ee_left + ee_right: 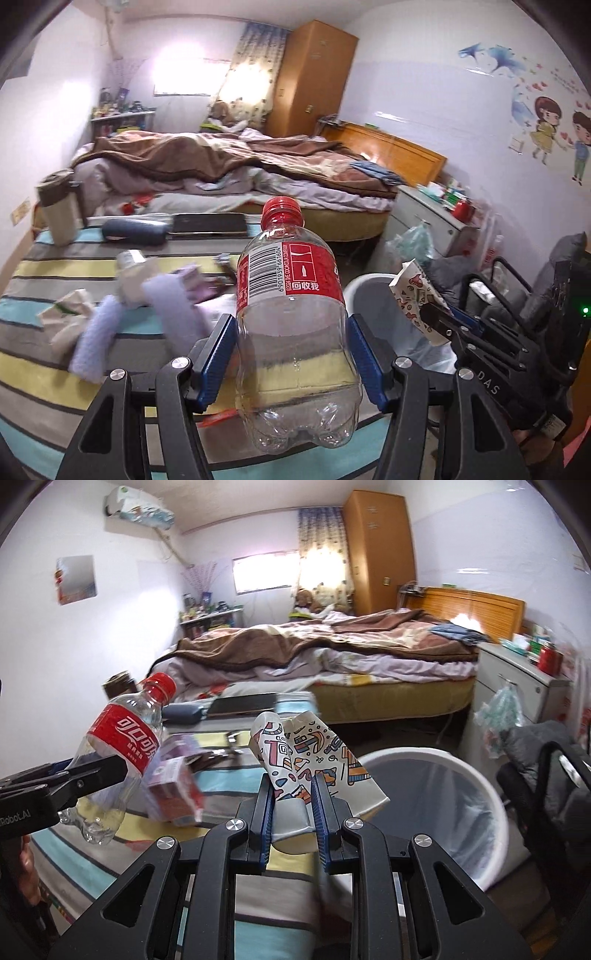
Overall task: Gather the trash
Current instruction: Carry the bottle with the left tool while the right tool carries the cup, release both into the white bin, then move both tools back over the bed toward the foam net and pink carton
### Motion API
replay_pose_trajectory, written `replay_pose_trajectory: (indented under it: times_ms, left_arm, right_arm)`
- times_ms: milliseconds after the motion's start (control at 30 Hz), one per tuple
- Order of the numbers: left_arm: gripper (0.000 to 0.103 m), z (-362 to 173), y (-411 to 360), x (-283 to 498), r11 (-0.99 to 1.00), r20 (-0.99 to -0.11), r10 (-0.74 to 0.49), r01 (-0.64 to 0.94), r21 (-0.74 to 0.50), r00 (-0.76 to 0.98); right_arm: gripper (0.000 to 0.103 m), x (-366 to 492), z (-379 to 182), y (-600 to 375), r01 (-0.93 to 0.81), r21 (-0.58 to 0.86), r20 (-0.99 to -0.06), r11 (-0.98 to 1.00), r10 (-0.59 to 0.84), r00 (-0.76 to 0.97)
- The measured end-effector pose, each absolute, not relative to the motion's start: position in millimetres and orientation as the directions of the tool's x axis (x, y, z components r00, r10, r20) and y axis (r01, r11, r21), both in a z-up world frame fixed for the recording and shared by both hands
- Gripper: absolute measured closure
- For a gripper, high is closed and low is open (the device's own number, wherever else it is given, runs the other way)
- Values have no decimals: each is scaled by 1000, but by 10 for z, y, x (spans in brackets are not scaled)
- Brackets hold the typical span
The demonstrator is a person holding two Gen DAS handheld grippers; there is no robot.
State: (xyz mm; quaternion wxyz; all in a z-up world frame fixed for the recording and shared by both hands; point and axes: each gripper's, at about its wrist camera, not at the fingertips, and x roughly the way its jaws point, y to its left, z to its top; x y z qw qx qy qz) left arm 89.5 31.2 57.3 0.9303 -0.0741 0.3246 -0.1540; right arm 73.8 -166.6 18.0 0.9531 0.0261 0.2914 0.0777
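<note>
Plastic bottle (295, 325) clamped in left tongs (291, 365), squashed paper cup (310, 760) in right tongs (293, 812), both lifted w/ bin (436, 805) near for dumping.

Empty red-capped bottle (295, 314) upright in the left gripper (293, 354), above the striped table (55, 387), bin (373, 295) beside.

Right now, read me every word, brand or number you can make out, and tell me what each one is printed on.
"6901939661604": beside the barcode on the bottle label.
"回收我": same label, under the bottle icon.
"THE COCA-COLA COMPANY": small vertical print beside that number, its first part unreadable.
"DAS": on the right tool body.
"Robot.AI": on the left tool body, start cut off.
Crushed paper cup: pattern only, no readable text.
Wall sticker writing: too small.
</note>
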Motion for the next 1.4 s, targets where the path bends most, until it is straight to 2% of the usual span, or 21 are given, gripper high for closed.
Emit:
replay_pose_trajectory:
  times_ms: [200,400,800,1067,1133,1200,1400]
  left_arm:
    - [41,506,-194,1038,906,-595,-424,335,-260,683]
    - [41,399,-662,1133,883,-621,-457,409,-230,637]
    - [41,127,-1286,1378,871,-671,-454,452,-194,587]
    - [38,-2,-1337,1504,875,-693,-450,435,-215,563]
    - [35,8,-1316,1493,877,-688,-448,431,-213,571]
    - [35,22,-1282,1494,878,-686,-449,425,-219,573]
    - [34,95,-1129,1422,892,-674,-429,398,-213,601]
  right_arm:
    - [81,771,95,-2030,-39,116,-579,992,99,810]
    - [81,803,-3,-2276,29,114,-605,993,47,795]
    - [81,862,-159,-2598,96,45,-654,994,-43,755]
    - [79,983,-327,-2641,103,24,-709,994,-56,703]
    - [71,960,-340,-2627,105,16,-713,994,-62,698]
    - [51,939,-313,-2635,93,39,-707,995,-39,706]
    - [50,859,-217,-2599,87,52,-689,995,-27,725]
